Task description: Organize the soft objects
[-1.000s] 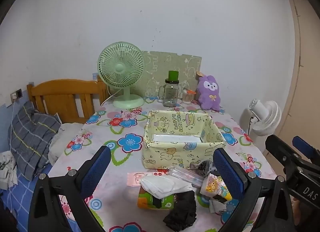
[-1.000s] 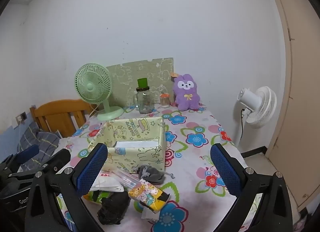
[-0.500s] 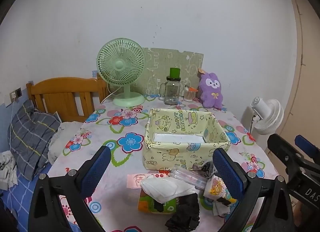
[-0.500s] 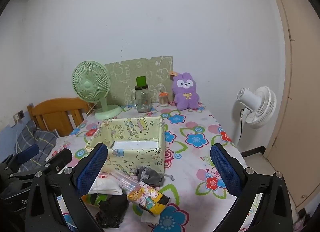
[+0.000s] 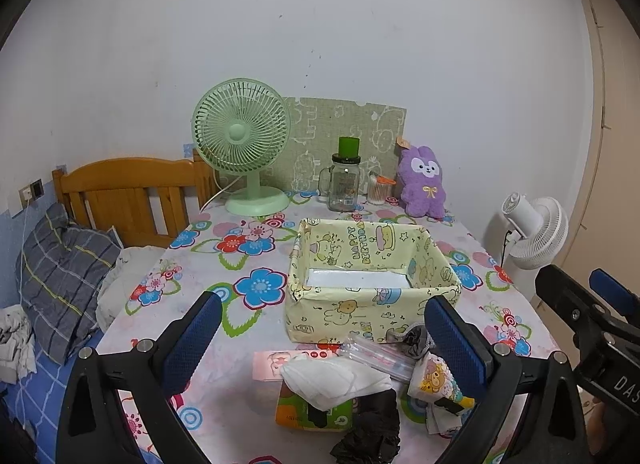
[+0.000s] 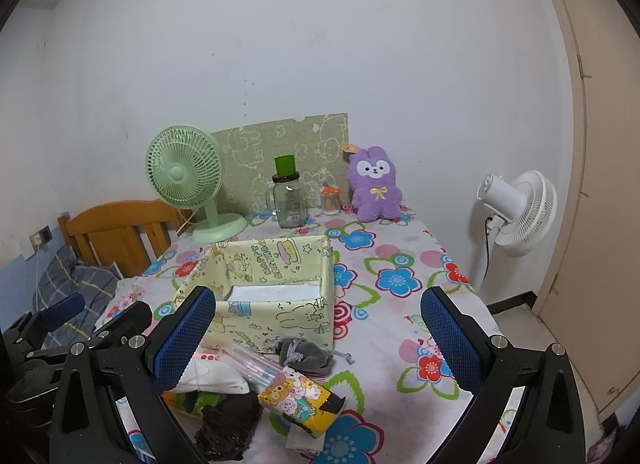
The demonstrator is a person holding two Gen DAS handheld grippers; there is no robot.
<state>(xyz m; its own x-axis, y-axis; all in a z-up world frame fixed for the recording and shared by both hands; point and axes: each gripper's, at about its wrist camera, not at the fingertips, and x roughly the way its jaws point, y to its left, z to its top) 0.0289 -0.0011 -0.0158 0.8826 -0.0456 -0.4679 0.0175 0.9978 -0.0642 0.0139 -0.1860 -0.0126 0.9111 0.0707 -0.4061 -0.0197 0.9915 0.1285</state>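
Soft items sit in a loose heap at the near table edge, just in front of the yellow fabric bin point(image 5: 372, 296): a white cloth/mask point(image 5: 332, 378) draped over a green-orange tissue pack point(image 5: 296, 412), a black crumpled cloth point(image 5: 370, 432) nearest the cameras, a grey drawstring pouch point(image 6: 306, 356) touching the bin's front wall, and a cartoon-print pack point(image 6: 298, 396) lying tilted on folded white paper. A clear plastic sleeve point(image 5: 378, 354) lies across the pile btwn the white cloth and the pouch. Bin looks empty apart from its white base. Left gripper point(image 5: 324, 348) hangs above the heap w/ jaws spread wide, nothing held; right gripper point(image 6: 320, 340) likewise wide apart and empty, off to the pile's right. Nothing appears sorted yet, so prob. the very start. Risks: items overlap, so closing on the white cloth could drag the tissue pack or the sleeve along w/ it. Black cloth is right at the table edge, and a clumsy nudge may push it off. Bin walls look floppy; bumping the front wall on the drop could fold it in or shove the bin toward the glass jar point(image 5: 345, 187) and purple plush point(image 5: 424, 183) behind. Both tools are close, so converging on the same item risks a collision.
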